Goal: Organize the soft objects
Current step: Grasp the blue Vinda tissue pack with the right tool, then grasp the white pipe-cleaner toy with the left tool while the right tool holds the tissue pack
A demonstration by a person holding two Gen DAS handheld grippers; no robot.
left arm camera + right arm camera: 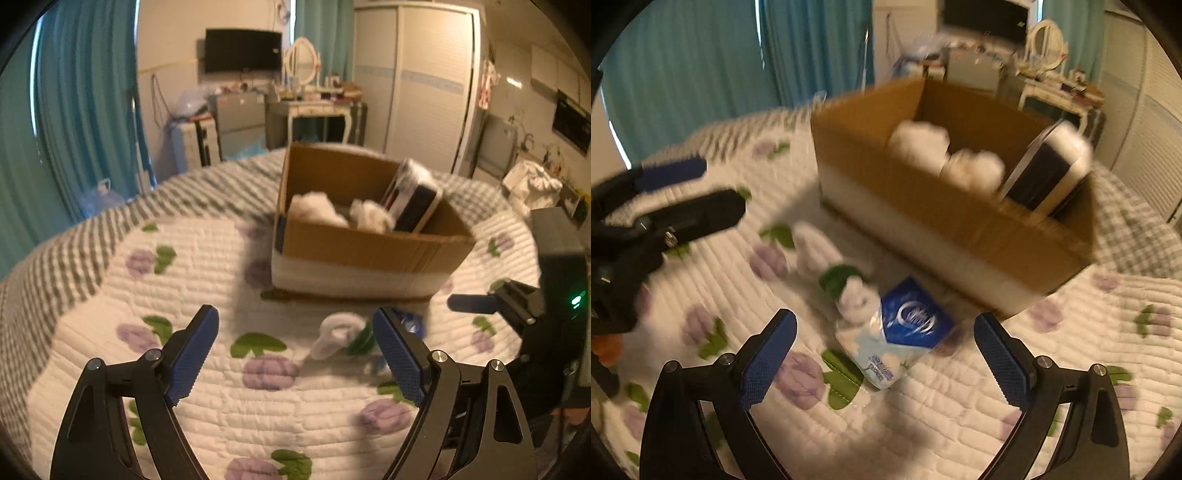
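Observation:
A blue and white tissue pack (905,332) lies on the quilt in front of the cardboard box (960,229). Beside it are a white and green soft item (849,288) and a white sock (809,247). My right gripper (886,328) hangs open above the pack, its pads clear of it. In the left wrist view my left gripper (295,350) is open over the quilt, with the white sock (336,336) lying just ahead near its right finger. The box (369,251) holds white fluffy items (317,208) and a dark blue and white pack (417,203).
The flowered quilt (221,258) covers a bed. Teal curtains (85,110) hang at the left, and a dressing table (314,107) and wardrobe (428,85) stand behind. One of the right gripper's fingers (469,302) shows at the right edge; the left gripper (694,192) shows at the left.

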